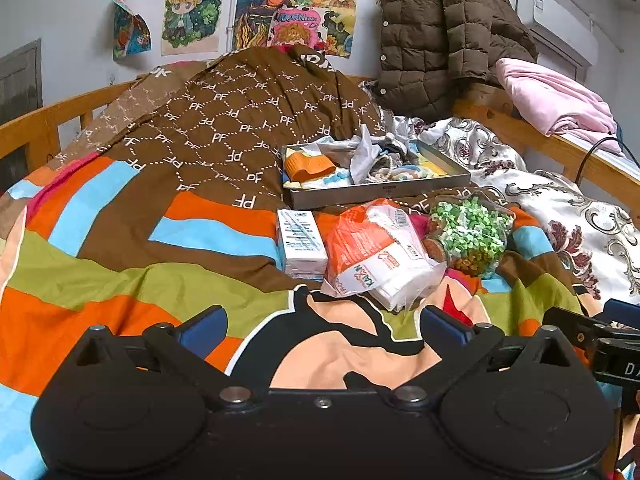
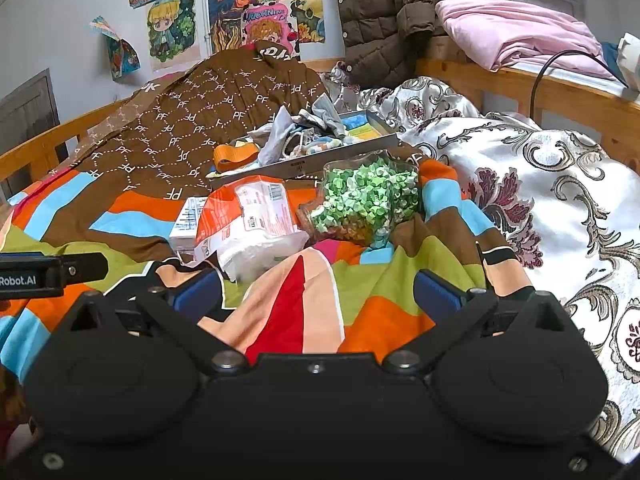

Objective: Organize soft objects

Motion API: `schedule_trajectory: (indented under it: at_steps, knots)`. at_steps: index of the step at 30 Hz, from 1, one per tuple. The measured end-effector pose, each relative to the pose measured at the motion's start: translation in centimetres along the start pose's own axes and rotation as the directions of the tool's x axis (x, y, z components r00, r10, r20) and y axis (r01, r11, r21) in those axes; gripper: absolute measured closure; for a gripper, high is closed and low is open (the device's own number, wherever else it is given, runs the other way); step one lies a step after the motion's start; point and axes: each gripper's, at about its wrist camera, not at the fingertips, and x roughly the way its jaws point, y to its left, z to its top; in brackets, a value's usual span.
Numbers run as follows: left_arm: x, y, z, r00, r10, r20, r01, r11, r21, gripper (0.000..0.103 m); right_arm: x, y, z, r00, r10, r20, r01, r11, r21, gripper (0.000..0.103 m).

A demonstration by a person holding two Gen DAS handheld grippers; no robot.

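Note:
A grey metal tray (image 1: pixel 380 191) lies on the bed with several socks and cloth pieces heaped in it, including an orange sock (image 1: pixel 309 166); it also shows in the right wrist view (image 2: pixel 304 166). In front of it lie an orange-and-white tissue pack (image 1: pixel 376 254) (image 2: pixel 248 220), a small white box (image 1: pixel 301 244) (image 2: pixel 185 222) and a glass jar of green paper stars (image 1: pixel 470 236) (image 2: pixel 366 200). My left gripper (image 1: pixel 322 326) is open and empty, just short of the tissue pack. My right gripper (image 2: pixel 316 292) is open and empty over the colourful bedspread.
A brown patterned quilt (image 1: pixel 224 120) is piled behind the tray. A white floral quilt (image 2: pixel 540 184) lies at the right. A wooden bed rail (image 1: pixel 560 144) carries a brown puffer jacket (image 1: pixel 436 36) and a pink blanket (image 1: pixel 560 100). A black cable (image 2: pixel 548 76) hangs over the rail.

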Motion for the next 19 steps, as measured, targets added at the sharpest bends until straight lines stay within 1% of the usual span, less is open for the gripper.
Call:
schedule_trajectory:
  at_steps: [8,14,19]
  knots:
    - [-0.01,0.00,-0.19,1.000,-0.021,-0.010,0.021,1.000,-0.008,0.001,0.01,-0.11,0.02,1.000,0.001,0.000,-0.001,1.000,0.000,0.001]
    - [-0.07,0.13,-0.15,1.000,0.008,-0.010,-0.008,1.000,-0.009,0.001,0.04,-0.10,0.03,1.000,0.001,-0.001,-0.001,1.000,-0.001,0.001]
    - [0.10,0.34,-0.19,1.000,0.007,-0.026,-0.008,1.000,-0.022,0.001,0.08,-0.12,-0.03,1.000,0.001,-0.003,-0.001,1.000,-0.002,0.001]
